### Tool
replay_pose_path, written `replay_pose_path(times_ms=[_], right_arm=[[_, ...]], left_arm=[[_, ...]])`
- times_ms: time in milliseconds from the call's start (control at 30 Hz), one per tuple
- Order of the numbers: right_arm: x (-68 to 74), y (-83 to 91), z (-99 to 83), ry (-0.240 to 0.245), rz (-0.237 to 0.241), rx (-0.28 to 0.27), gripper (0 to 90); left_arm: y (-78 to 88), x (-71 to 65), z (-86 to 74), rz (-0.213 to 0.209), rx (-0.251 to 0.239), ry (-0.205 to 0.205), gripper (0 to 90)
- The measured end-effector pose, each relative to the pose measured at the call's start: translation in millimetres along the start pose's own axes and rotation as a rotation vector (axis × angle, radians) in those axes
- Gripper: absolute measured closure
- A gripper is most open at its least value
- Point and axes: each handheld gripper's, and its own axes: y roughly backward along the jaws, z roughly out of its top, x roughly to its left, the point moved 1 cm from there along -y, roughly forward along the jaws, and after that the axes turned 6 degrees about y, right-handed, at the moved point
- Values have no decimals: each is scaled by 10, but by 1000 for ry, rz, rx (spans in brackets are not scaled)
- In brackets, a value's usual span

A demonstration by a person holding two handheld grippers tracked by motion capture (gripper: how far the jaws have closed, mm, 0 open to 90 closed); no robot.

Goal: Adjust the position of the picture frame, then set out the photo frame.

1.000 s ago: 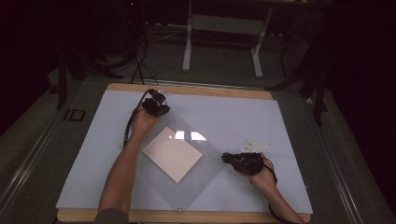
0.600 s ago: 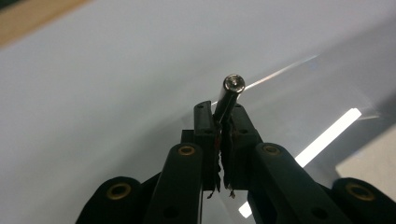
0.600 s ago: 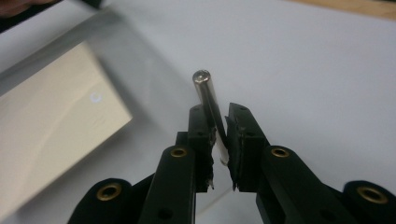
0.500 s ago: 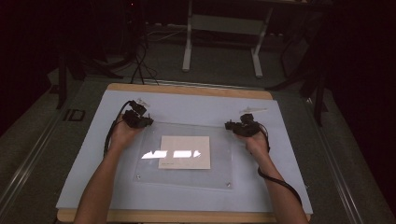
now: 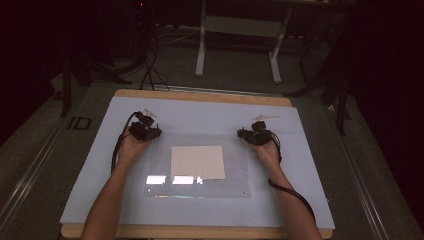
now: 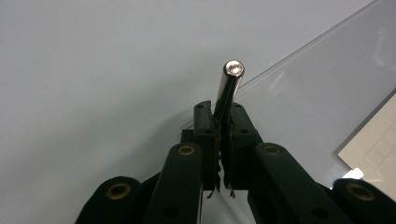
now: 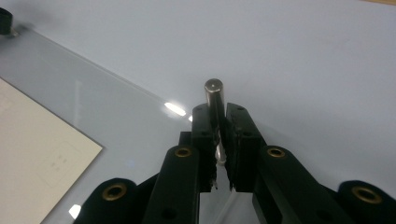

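Two grippers, the left gripper [image 5: 145, 131] and right gripper [image 5: 255, 135], each clamped on a metal pin [image 6: 229, 88], had swung out from the paper sheet [image 5: 197, 162] to the far corners of the clear plate [image 5: 240, 170], likely ready to peg it.

The room is dark. A wooden table [image 5: 200, 96] carries a pale blue mat [image 5: 200, 115] under overhead light. Beyond it, a white metal stand [image 5: 239, 45] sits on grey floor [image 5: 175, 70], with black cables [image 5: 150, 65] trailing nearby.
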Motion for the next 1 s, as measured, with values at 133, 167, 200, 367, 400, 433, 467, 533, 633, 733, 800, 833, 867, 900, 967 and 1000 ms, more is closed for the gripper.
replay_pose_path(times_ms=[133, 167, 200, 367, 400, 433, 467, 533, 633, 733, 800, 833, 867, 900, 967, 1000], right_arm=[[13, 12, -8, 9, -8, -1, 832], [13, 12, -8, 9, -8, -1, 832], [13, 13, -9, 8, -8, 0, 832], [28, 11, -8, 16, -21, 2, 833], [23, 10, -15, 16, -16, -1, 831], [23, 10, -15, 16, -16, -1, 831], [21, 8, -17, 16, -14, -2, 831], [17, 5, -25, 18, -12, -7, 830], [18, -1, -37, 17, -14, -11, 830], [19, -1, -40, 18, -14, -10, 829], [28, -1, -40, 20, -19, -8, 829], [32, 1, -38, 24, -24, -4, 829], [34, 1, -37, 29, -26, -3, 829], [36, 1, -37, 35, -30, -3, 829], [44, 3, -35, 41, -34, -2, 824], [55, 8, -34, 51, -44, 2, 812]], left_arm=[[14, -38, -30, 18, -11, -14, 854], [15, -30, -40, 11, -16, -5, 854], [13, -27, -43, 9, -18, -6, 854], [8, -38, -43, 19, -21, -12, 851], [8, -48, -54, 26, -28, -8, 850], [9, -47, -57, 24, -30, -3, 850], [9, -48, -60, 25, -32, -1, 849], [8, -52, -64, 28, -37, -6, 846], [33, -84, -62, 26, -80, -4, 764], [51, -108, -50, 26, -89, -7, 705], [62, -117, -46, 22, -95, -8, 667], [70, -119, -46, 19, -100, -4, 645], [81, -116, -48, 8, -108, 3, 627], [90, -115, -50, 0, -117, 11, 627], [120, -107, -53, -10, -142, 32, 602], [127, -109, -56, -13, -155, 44, 601]])
